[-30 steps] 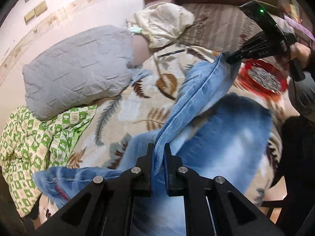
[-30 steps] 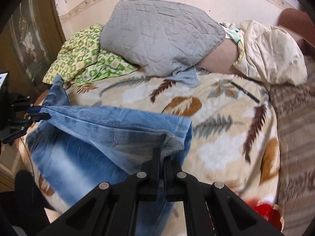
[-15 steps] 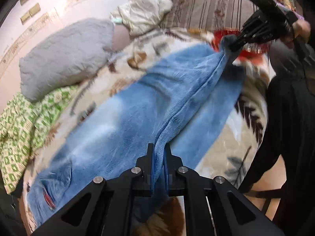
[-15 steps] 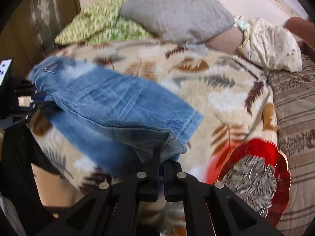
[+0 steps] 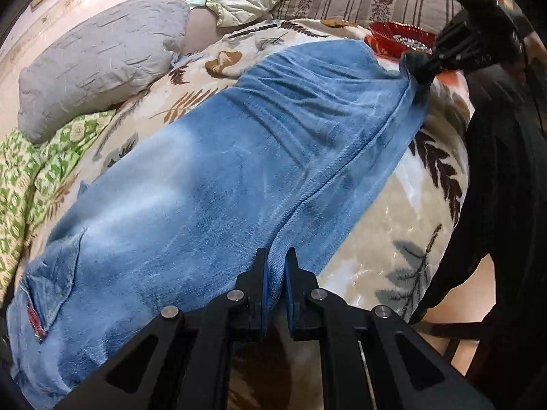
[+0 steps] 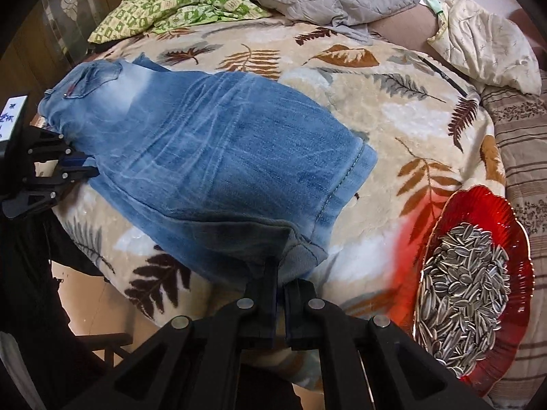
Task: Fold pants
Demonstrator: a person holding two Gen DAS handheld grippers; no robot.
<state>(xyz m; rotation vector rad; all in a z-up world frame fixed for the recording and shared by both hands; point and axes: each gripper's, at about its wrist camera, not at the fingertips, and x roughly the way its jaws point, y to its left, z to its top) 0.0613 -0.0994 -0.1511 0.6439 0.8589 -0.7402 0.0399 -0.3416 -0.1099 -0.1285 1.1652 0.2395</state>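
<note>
While spread lengthwise across the leaf-print blanket (image 6: pixel 376 109), blue jeans (image 6: pixel 218 157) are pinched along the near edge by left gripper (image 5: pixel 274 273) and right gripper (image 6: pixel 279 273), red seed dish (image 6: pixel 478 212) just beside.

Faded denim pants (image 6: pixel 212 157) on plush fleece blanket (image 6: pixel 393 112).

A: The pants (image 6: pixel 212 157) are showing faded blue denim, paler toward the pocket, aren't they?

B: Yes, and the blanket (image 6: pixel 393 116) under them is wearing cream with brown, rust and grey leaves.

A: The dish (image 6: pixel 478 201) is glowing red, holding striped grey seeds (image 6: pixel 465 287).

B: The pillow (image 5: pixel 95 65) is looking plain grey; the quilt (image 5: pixel 30 171) beside it is showing green-and-white checks.
</note>
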